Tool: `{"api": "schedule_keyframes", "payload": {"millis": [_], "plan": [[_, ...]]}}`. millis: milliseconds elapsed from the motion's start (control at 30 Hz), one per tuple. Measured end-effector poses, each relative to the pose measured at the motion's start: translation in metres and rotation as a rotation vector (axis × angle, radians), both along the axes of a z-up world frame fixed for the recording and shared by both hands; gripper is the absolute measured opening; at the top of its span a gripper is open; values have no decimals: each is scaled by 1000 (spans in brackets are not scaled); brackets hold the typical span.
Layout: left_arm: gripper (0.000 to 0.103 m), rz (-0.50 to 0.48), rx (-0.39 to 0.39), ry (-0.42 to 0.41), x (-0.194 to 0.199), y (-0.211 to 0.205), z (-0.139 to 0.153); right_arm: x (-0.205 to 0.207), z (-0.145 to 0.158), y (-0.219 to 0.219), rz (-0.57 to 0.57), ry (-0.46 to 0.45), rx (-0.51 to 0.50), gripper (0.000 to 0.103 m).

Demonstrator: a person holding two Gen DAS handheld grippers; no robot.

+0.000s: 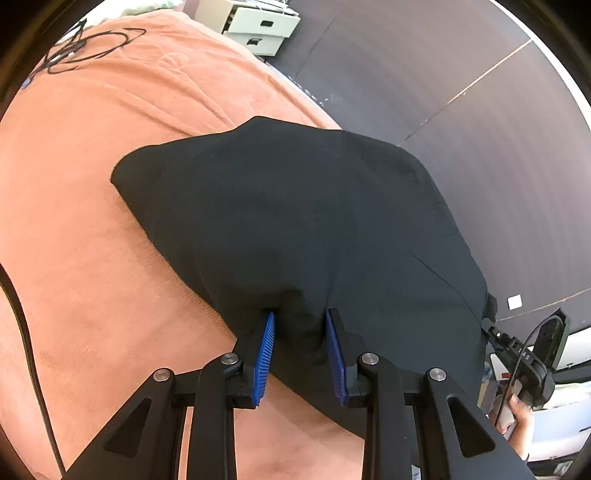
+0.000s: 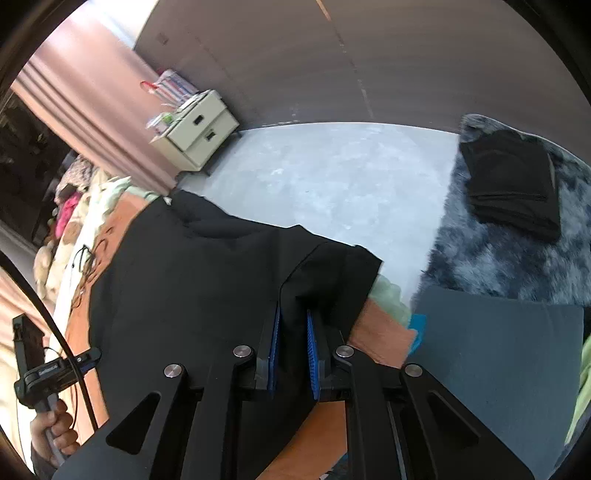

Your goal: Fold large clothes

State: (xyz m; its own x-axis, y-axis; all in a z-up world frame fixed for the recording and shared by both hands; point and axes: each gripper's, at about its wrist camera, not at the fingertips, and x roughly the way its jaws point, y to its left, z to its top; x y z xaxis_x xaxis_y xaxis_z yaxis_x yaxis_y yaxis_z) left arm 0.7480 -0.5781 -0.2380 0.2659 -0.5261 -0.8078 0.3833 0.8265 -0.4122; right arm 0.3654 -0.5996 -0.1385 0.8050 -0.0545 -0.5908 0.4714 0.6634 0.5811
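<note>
Left wrist view: the left gripper (image 1: 300, 334) pinches the near edge of the black garment (image 1: 295, 206) lying on the orange bedspread (image 1: 92, 221)

Right wrist view: the right gripper (image 2: 293, 334) clamps its hem; one folded black garment (image 2: 513, 181) already sits on the far-right grey rug (image 2: 517, 258), so this fold seems mid-way

Black garment (image 1: 295, 221) between blue fingers (image 1: 266, 354)

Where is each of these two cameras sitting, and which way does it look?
Left wrist: on the left gripper, looking along its fingers at a black garment on an orange bedspread; nothing else of the person's left side shows.
Right wrist: on the right gripper, facing the garment, floor.
Shared: garment, bedspread, drawers.
</note>
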Motion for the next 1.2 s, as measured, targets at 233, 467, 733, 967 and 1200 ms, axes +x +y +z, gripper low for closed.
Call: {"api": "schedule_keyframes", "payload": {"millis": [233, 467, 733, 967, 1200], "plan": [[50, -28, -21, -9, -25, 18, 18, -9, 3, 17, -37, -1, -21, 12], [67, -40, -44, -54, -59, 42, 45, -33, 32, 61, -7, -48, -98, 83], [100, -48, -64, -185, -120, 79, 90, -91, 53, 113, 40, -71, -137, 83], [102, -48, -64, -294, -184, 129, 124, -136, 69, 158, 64, -98, -191, 87], [102, 21, -48, -348, -244, 185, 136, -163, 68, 187, 127, -136, -218, 87]]}}
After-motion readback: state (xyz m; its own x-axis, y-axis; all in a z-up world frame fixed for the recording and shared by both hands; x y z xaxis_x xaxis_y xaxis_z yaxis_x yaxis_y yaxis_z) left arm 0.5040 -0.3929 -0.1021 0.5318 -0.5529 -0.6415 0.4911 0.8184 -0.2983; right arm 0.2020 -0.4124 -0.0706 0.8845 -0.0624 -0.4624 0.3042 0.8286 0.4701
